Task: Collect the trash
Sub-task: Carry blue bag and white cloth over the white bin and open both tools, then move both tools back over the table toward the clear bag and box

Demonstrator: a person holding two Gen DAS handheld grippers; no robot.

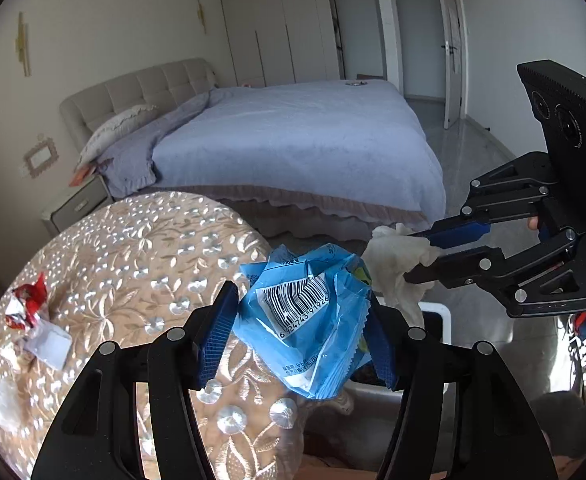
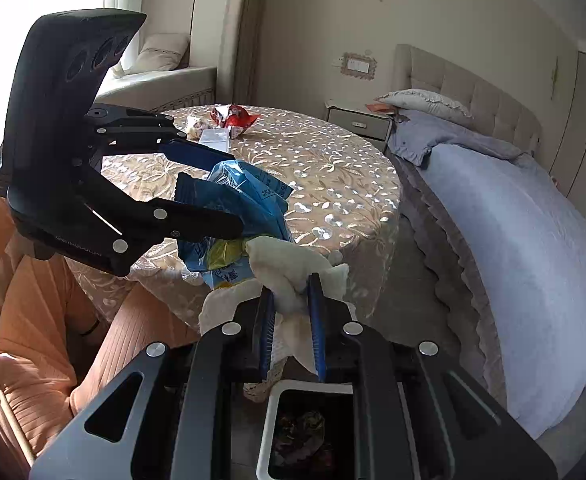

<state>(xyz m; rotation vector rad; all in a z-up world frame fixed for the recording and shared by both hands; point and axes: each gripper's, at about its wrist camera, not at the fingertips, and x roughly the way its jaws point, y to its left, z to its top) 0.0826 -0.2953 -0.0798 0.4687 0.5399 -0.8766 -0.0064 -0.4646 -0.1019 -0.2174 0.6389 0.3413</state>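
My left gripper [image 1: 301,332] is shut on a crumpled blue snack wrapper [image 1: 305,320] with a barcode, held past the edge of the round table [image 1: 141,248]. It also shows in the right wrist view [image 2: 213,188], with the wrapper [image 2: 249,200]. My right gripper [image 2: 291,320] is shut on a crumpled white tissue [image 2: 289,268], seen too in the left wrist view [image 1: 397,264], right next to the wrapper. Both hang above a white-rimmed trash bin [image 2: 269,420] that holds some rubbish. A red wrapper [image 2: 233,116] and white papers [image 1: 49,344] lie on the table.
A bed with a lilac cover [image 1: 293,140] stands beyond the table, a nightstand [image 2: 359,122] beside it. A person in orange clothing [image 2: 33,340] sits at the left. Wardrobes and a door [image 1: 451,52] are at the back.
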